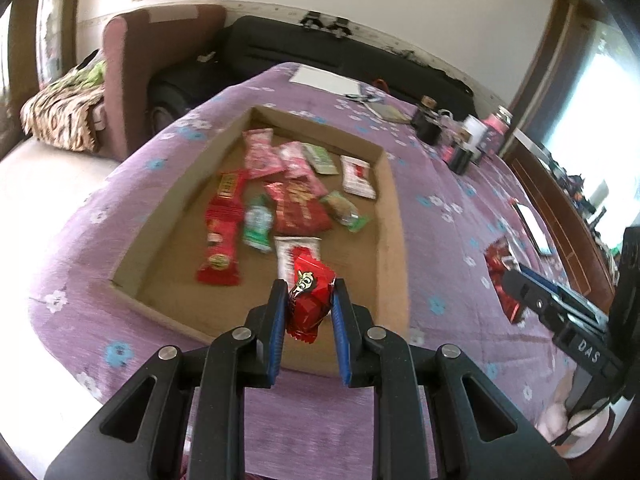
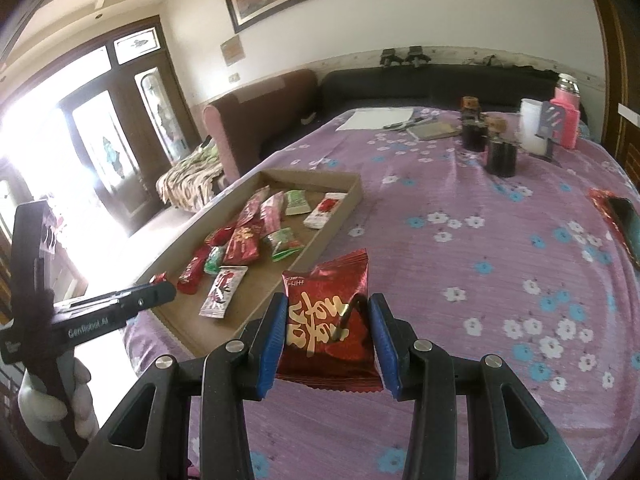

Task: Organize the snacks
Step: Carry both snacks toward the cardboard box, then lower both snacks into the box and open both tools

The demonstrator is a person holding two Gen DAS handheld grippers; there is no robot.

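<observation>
A shallow cardboard tray (image 1: 394,216) on the purple flowered tablecloth holds several snack packets (image 1: 296,204). My left gripper (image 1: 310,294) is shut on a small red snack packet (image 1: 310,300) and holds it over the tray's near edge. My right gripper (image 2: 328,308) has its jaws against the sides of a red foil packet with gold lettering (image 2: 328,320), to the right of the tray (image 2: 340,208). The right gripper also shows at the right edge of the left wrist view (image 1: 516,276), the left one at the left of the right wrist view (image 2: 164,290).
Dark jars (image 2: 500,156), a white cup (image 2: 534,132), a pink bottle (image 2: 566,116), a notebook and paper (image 2: 376,118) stand at the table's far side. A phone on a red packet (image 2: 624,220) lies at the right edge. Sofas stand behind the table.
</observation>
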